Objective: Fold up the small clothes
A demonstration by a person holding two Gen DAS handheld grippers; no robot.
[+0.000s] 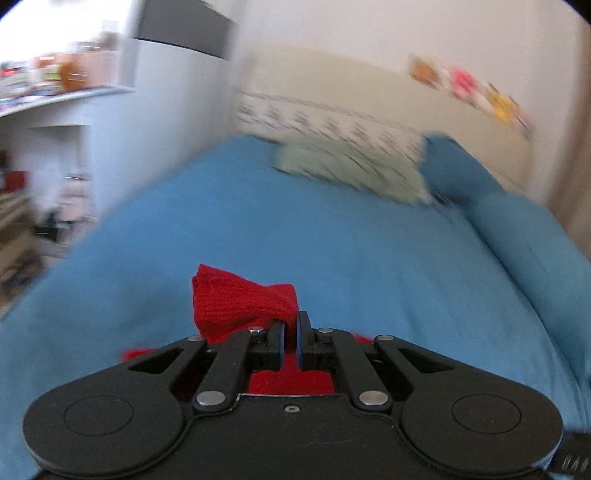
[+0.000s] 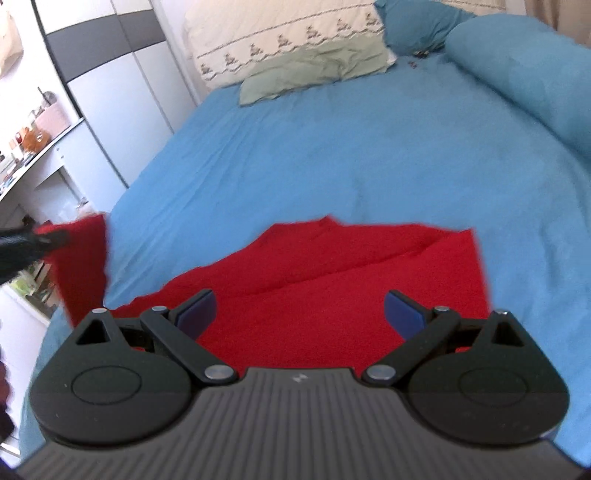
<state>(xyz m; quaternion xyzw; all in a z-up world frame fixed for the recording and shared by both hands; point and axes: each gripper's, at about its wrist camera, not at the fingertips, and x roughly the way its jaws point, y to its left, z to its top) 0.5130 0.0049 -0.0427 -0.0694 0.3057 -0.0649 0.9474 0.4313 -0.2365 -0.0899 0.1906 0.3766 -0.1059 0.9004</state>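
While a blue-sheeted bed (image 2: 332,155) fills most of both views, a white wardrobe (image 2: 110,96) and a cluttered shelf (image 1: 55,92) stand beside the bed's left edge. At the head of the bed lie a cream patterned pillow (image 2: 280,33) and, touching its front, a pale green pillow (image 2: 314,70); a rolled blue cover (image 2: 524,81) runs along the bed's right side.

A red knit garment (image 2: 332,280) lies near the foot of the bed, its long axis running across the bed. Its left end (image 1: 243,299) is lifted off the bed, clenched in the left gripper (image 1: 291,325), which is closed tight on the fabric. The right gripper (image 2: 299,314) hovers over the flat part, spread wide and holding nothing.

The left wrist view is motion-blurred, and the gripper bodies hide the garment's near edge.
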